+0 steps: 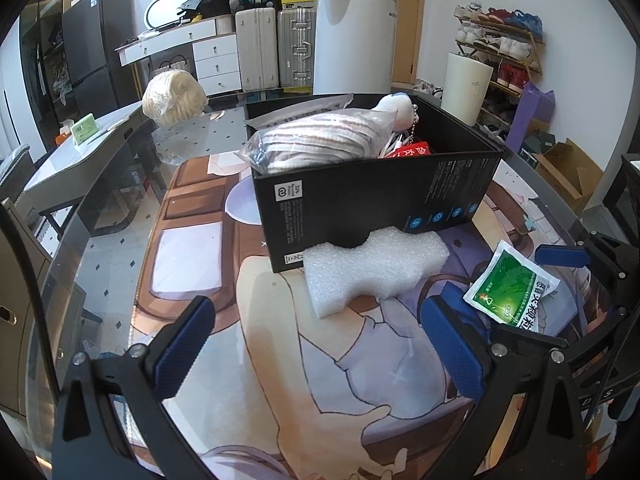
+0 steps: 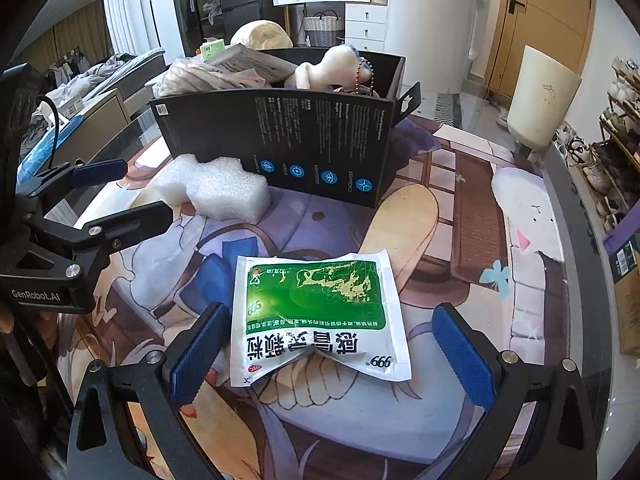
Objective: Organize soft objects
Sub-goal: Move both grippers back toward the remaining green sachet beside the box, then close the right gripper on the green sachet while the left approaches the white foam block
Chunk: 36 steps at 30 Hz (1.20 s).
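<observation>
A black cardboard box stands on the printed mat and holds a bagged striped cloth and a white plush toy. A white foam block lies against the box front; it also shows in the right wrist view. A green and white medicine sachet lies flat on the mat between my right gripper's open fingers. The sachet also shows in the left wrist view. My left gripper is open and empty, just short of the foam block.
A bagged cream bundle sits on the glass table behind the box. The table's glass rim curves along the right. A white bin, a shoe rack and suitcases stand beyond on the floor.
</observation>
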### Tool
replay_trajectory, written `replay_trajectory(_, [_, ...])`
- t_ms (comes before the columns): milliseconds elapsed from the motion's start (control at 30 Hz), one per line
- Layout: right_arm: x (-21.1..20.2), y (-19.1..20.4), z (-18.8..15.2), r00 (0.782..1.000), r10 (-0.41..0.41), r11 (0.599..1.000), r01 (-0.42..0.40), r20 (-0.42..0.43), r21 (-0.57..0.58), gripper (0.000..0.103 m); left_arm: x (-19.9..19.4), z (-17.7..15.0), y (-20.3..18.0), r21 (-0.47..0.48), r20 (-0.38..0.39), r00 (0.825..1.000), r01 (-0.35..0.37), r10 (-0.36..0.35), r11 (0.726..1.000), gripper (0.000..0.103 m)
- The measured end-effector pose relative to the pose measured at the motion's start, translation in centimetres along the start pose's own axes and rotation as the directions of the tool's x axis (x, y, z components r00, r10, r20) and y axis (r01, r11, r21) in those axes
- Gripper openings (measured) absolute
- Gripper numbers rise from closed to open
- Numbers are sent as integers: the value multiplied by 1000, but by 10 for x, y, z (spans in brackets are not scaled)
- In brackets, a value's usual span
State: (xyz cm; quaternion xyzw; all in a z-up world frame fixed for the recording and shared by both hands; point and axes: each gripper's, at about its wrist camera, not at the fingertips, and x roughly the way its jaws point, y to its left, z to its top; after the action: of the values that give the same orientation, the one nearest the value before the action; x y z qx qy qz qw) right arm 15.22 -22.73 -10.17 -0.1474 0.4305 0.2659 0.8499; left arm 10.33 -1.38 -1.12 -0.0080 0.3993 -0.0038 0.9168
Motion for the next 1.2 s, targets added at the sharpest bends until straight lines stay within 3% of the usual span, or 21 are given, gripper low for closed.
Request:
replay_trajectory(400, [1, -5, 0, 1000, -6, 1000, 6, -2, 4, 102, 3, 2, -5, 31, -9, 999, -38, 38, 999, 103])
replay_trajectory(833, [0, -12, 1, 1000, -29, 999, 29, 5, 14, 101, 11, 10, -13, 4, -31, 999, 29, -29, 1000, 103])
replay_trajectory(1000, [-3, -14, 0, 1000, -9, 1000, 8, 10, 13, 81, 16, 13, -19, 4, -43, 998, 49, -48, 999, 103])
replay_trajectory(1200, [-6, -15, 0, 1000, -5, 1000, 5, 23, 8, 68, 20, 15, -24, 4, -54, 997, 58, -57, 998, 103])
